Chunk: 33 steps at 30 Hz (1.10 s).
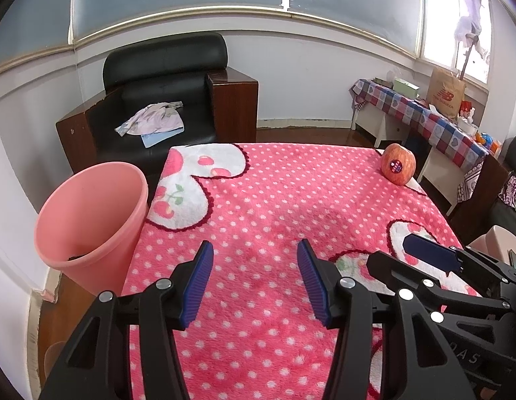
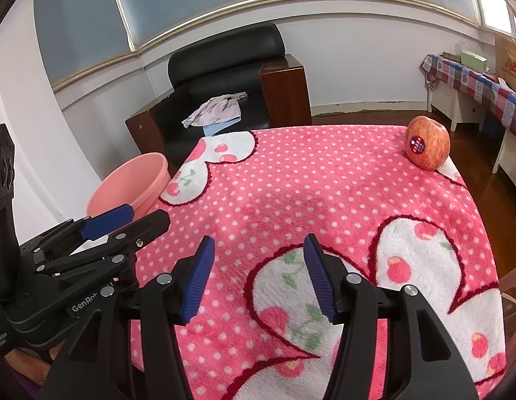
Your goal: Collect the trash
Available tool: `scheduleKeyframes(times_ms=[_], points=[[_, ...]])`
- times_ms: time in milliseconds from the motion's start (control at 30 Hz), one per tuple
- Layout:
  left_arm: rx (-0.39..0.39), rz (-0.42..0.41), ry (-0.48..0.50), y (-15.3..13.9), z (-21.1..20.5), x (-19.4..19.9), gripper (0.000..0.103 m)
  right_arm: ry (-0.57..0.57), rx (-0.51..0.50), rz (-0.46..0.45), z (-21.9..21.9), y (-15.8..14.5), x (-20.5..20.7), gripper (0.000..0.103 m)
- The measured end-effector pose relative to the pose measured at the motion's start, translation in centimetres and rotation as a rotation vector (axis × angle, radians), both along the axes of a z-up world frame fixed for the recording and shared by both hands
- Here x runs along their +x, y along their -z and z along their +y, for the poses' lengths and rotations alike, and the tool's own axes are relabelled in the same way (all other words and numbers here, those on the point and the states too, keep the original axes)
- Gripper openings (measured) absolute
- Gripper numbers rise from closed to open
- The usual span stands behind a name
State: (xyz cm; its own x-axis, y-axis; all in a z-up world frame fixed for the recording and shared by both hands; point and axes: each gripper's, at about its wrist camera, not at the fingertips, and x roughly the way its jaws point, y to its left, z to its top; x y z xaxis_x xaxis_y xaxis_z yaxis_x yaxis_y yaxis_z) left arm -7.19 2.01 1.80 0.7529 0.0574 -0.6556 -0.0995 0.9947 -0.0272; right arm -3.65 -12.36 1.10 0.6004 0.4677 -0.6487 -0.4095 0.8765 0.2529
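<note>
A pink bin (image 1: 91,230) was seen standing on the floor against the left edge of the surface (image 1: 274,206), its mouth open upward; something dark lay at its bottom, too little of it shown to name. Over the near edge of the surface, which was covered by a pink dotted blanket, the left claw (image 1: 254,280) was held open with nothing between its pads. Just beside it, further right along the same near edge, the right claw (image 2: 258,278) was likewise held open and empty. An apple (image 2: 428,146) with a sticker on it was found at the far right corner of the surface, well apart from both claws and farthest from the bin. No other loose item was seen on the blanket, so the apple was judged to be the thing to be collected. Trouble was expected from its roundness: a nudge off centre could send it rolling over the far or right edge, and the soft pile could let it tip as the pads closed. The long carry across to the bin could also end in a drop short of the rim.
</note>
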Motion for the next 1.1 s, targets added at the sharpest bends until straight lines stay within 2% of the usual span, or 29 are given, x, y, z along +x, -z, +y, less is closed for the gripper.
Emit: scheduleKeyframes(times_ms=[1100], points=[[0.005, 0.001, 0.014, -0.23, -0.64, -0.14, 0.050, 0.006, 0.002, -0.014, -0.64, -0.14, -0.48, 0.056]])
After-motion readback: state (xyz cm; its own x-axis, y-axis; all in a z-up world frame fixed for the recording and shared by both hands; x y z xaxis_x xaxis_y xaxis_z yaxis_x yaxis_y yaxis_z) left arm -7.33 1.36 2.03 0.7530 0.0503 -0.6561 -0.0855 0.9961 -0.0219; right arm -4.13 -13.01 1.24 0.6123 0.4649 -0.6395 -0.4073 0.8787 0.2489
